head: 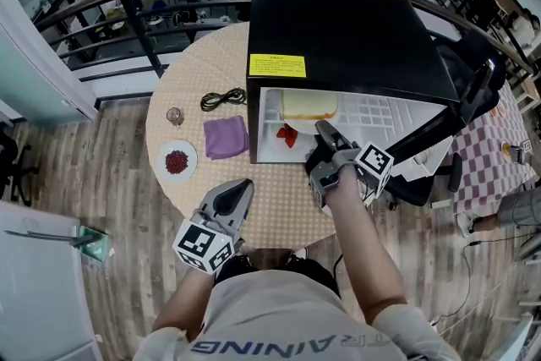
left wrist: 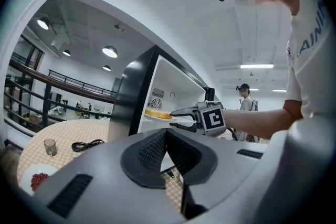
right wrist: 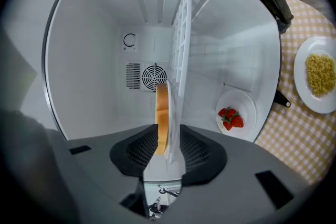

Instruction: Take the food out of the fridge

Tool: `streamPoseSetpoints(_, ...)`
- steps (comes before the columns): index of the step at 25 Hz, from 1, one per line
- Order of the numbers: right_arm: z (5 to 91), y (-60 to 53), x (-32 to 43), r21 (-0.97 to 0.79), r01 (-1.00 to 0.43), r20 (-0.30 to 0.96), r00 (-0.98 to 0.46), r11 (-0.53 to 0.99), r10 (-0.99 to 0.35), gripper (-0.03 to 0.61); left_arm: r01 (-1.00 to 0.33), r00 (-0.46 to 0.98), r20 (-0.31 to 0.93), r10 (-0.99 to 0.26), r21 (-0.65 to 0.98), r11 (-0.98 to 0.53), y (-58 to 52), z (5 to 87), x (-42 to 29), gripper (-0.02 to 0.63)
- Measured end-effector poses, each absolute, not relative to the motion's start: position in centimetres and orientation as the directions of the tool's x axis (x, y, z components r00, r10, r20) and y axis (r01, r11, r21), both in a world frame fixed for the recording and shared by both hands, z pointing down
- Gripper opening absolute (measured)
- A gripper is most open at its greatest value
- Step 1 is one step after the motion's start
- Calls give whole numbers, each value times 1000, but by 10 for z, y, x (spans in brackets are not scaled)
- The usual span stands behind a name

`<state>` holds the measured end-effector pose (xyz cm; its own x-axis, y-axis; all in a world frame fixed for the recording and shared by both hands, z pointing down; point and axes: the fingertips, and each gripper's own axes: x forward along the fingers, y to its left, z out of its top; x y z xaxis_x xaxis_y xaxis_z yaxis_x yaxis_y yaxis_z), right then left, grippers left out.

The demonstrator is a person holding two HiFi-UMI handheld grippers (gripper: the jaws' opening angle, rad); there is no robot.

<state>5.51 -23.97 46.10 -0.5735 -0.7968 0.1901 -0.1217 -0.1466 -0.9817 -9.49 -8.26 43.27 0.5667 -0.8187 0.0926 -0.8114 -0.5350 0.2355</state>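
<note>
The black mini fridge [head: 338, 30] stands open on the round table. A slice of bread [right wrist: 161, 113] on a white plate [right wrist: 174, 134] rests on the fridge's wire shelf [right wrist: 181, 39]. My right gripper [right wrist: 168, 136] reaches into the opening, open, with the plate's near edge and the bread between its pads, close on both sides. Strawberries [right wrist: 230, 118] lie on a small plate [right wrist: 247, 105] on the fridge floor. In the head view the right gripper [head: 325, 131] sits just under the bread [head: 308, 106]. My left gripper [head: 241, 186] is shut and empty over the table's front.
The fridge door [head: 439, 131] hangs open to the right. On the table [head: 279, 207] are a purple cloth [head: 225, 137], a plate of red bits [head: 177, 161], a small glass [head: 175, 116] and a black cable [head: 222, 100]. A plate of noodles [right wrist: 321, 76] sits beside the fridge.
</note>
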Motion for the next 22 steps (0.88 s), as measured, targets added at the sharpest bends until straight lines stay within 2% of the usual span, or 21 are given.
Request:
streamPoseSetpoints(3, 467, -243, 50, -978, -114, 207, -578, -173, -789, 126, -815, 561, 98, -822, 237, -528, -82, 434, -98, 7)
streamPoseSetpoints(9, 467, -244, 50, -976, -92, 213, -564, -195, -798, 44, -825, 546, 108, -831, 239, -512, -79, 439, -103, 7)
streamPoseSetpoints(22, 460, -209, 80, -986, -95, 165, -581, -135, -797, 35, -821, 554, 117, -824, 244, -517, -79, 441, -97, 6)
